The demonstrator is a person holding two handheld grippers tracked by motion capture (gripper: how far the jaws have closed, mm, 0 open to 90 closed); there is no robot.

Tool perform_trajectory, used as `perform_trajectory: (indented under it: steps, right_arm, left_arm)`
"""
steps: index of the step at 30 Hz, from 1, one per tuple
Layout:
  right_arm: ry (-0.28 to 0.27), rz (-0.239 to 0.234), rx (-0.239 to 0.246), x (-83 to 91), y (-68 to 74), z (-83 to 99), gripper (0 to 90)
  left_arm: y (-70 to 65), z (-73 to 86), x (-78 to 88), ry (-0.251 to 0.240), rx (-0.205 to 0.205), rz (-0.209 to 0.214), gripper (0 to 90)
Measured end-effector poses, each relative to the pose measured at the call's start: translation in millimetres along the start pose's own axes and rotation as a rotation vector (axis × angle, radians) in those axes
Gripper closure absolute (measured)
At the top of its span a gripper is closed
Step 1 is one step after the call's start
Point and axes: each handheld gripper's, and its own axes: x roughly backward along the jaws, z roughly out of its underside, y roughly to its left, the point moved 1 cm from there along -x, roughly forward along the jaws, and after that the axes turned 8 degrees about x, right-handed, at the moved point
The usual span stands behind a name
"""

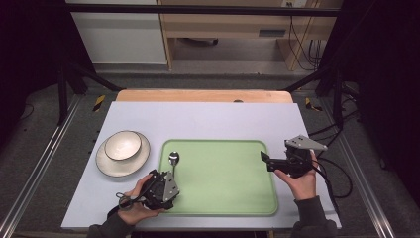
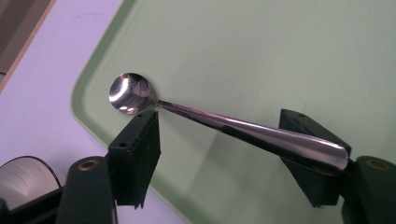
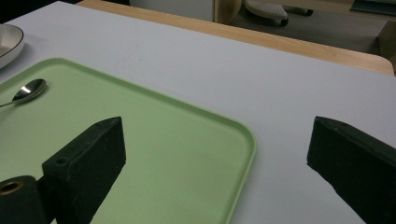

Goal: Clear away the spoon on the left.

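Observation:
A metal spoon (image 1: 173,161) lies on the left part of a light green tray (image 1: 223,178), bowl end toward the far side. My left gripper (image 1: 171,179) sits at the tray's near left. In the left gripper view the spoon (image 2: 233,128) runs slantwise across the gap of the left gripper (image 2: 217,115). The jaws stand wide apart, open, and the handle's end overlaps the right-hand jaw. My right gripper (image 1: 267,161) hovers at the tray's right edge, open and holding nothing. The right gripper view has the right gripper (image 3: 217,123) over the tray's corner (image 3: 163,154), with the spoon (image 3: 29,91) far off.
A cream bowl (image 1: 123,145) sits on a dark-rimmed plate (image 1: 106,163) left of the tray, on the pale table cover (image 1: 213,119). The table's wooden far edge (image 1: 203,95) lies beyond. Cables (image 1: 337,173) trail off the right side.

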Motion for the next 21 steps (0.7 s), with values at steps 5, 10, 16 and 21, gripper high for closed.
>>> perform_trajectory:
  steps: [5, 10, 16, 21]
  right_arm:
    - [0.002, -0.001, -0.003, -0.2, 0.3, 0.0, 4.7]
    - [0.002, -0.002, -0.001, -0.5, 0.2, 0.1, 4.6]
    - [0.007, -0.003, 0.000, -1.0, 0.4, 0.3, 4.4]
    - [0.013, -0.003, 0.003, -1.2, 0.4, 0.4, 4.2]
  left_arm:
    - [-1.3, -0.4, -1.4, 0.011, -0.006, 0.013, 27.0]
    - [-1.6, 0.0, -3.1, 0.021, -0.005, 0.019, 23.6]
    - [-1.7, 0.0, -3.9, 0.027, 0.004, 0.033, 20.8]
    - [-2.5, 0.2, -4.5, 0.047, 0.003, 0.060, 18.9]
